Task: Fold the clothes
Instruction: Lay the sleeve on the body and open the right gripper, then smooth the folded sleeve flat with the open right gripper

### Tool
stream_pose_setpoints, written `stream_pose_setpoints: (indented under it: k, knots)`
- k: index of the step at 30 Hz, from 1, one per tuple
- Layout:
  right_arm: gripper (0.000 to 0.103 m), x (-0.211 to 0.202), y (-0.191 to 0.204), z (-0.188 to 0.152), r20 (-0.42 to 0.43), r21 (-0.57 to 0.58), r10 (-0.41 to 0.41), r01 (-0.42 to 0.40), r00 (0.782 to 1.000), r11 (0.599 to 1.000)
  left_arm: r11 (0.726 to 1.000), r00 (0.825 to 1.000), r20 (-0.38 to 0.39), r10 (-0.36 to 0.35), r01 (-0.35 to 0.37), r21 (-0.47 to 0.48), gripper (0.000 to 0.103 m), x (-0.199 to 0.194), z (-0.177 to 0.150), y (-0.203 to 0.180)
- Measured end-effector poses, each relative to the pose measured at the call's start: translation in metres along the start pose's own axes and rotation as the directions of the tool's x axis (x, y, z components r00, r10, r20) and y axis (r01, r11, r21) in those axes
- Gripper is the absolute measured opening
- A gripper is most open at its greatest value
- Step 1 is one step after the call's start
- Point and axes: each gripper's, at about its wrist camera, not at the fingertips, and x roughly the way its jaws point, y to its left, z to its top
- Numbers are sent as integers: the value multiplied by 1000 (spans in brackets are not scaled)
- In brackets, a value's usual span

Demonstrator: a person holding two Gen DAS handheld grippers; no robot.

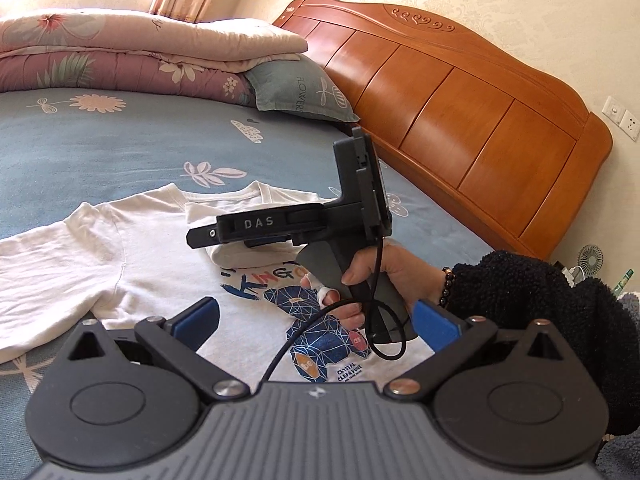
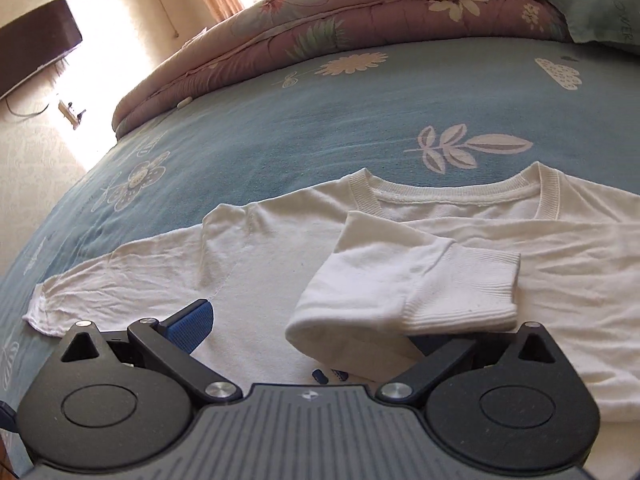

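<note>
Right hand-held gripper (image 2: pixel 316 326) is hovering low over the shirt (image 2: pixel 256 280) with its blue pads spread wide apart, nothing pinched; the right pad is hidden behind the folded sleeve (image 2: pixel 404 280), so that cuff sits right up against the fingers but isn't clamped. From the left wrist view you can see that same right hand-held gripper (image 1: pixel 200 237) side-on, held by a hand (image 1: pixel 376 280) in a fuzzy black cuff (image 1: pixel 532 300) with a bead bracelet (image 1: pixel 447 287), a black cable looping down from it. Left hand-held gripper (image 1: pixel 320 316) is open too, pads well apart, hanging above the printed chest of the shirt (image 1: pixel 132 272). Shirt is white, long-sleeved, lying flat front-up on the bed (image 2: pixel 320 120), collar toward the far side; one sleeve is folded in across the chest, the other still stretched out sideways. Print is a blue geometric bear (image 1: pixel 320 328) with lettering above it. Bedsheet is blue with white flowers. Folded quilts (image 1: pixel 120 52) and a pillow (image 1: pixel 300 88) are stacked at the far side, well apart from the shirt, and a wooden headboard (image 1: pixel 460 120) runs along the right.
</note>
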Motion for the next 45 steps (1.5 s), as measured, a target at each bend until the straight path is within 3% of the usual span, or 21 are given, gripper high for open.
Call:
stream_pose_setpoints:
  k: [4,7,11,16,21,30,32,35,38,43,45]
  knots:
    - [103,-3,-23,6,78,183,37,-51,996,982,1000,1000,4,-8,8,8,102,-2,0,-2]
    - [103,2,-19,13,116,209,71,-95,991,973,1000,1000,16,-12,12,17,102,-5,0,-5]
    - [103,14,13,22,101,85,99,-108,990,991,999,999,40,-12,10,41,102,-13,2,-13]
    - [103,33,66,18,-6,-151,136,-135,991,979,997,995,83,-64,60,50,102,-23,3,-18]
    - [103,30,87,3,-47,-340,67,-79,997,937,997,992,101,-72,70,27,102,-27,5,-12]
    - [103,-13,56,-7,-2,-446,-76,67,997,892,999,990,136,-41,43,-11,102,-33,7,0]
    - [103,-27,45,-14,20,-498,-149,139,989,856,999,991,137,-11,16,-40,102,-31,8,8]
    - [103,-46,29,-31,75,-595,-273,262,959,760,996,992,118,54,-44,-82,102,-22,7,19]
    - [103,-62,13,-44,103,-633,-347,330,932,700,986,987,92,134,-123,-115,102,-9,7,28]
    - [103,-83,-9,-58,105,-595,-335,330,936,733,968,981,28,190,-182,-171,102,17,2,43]
    - [103,-85,-16,-56,98,-556,-296,299,950,776,965,978,6,208,-204,-164,102,25,1,44]
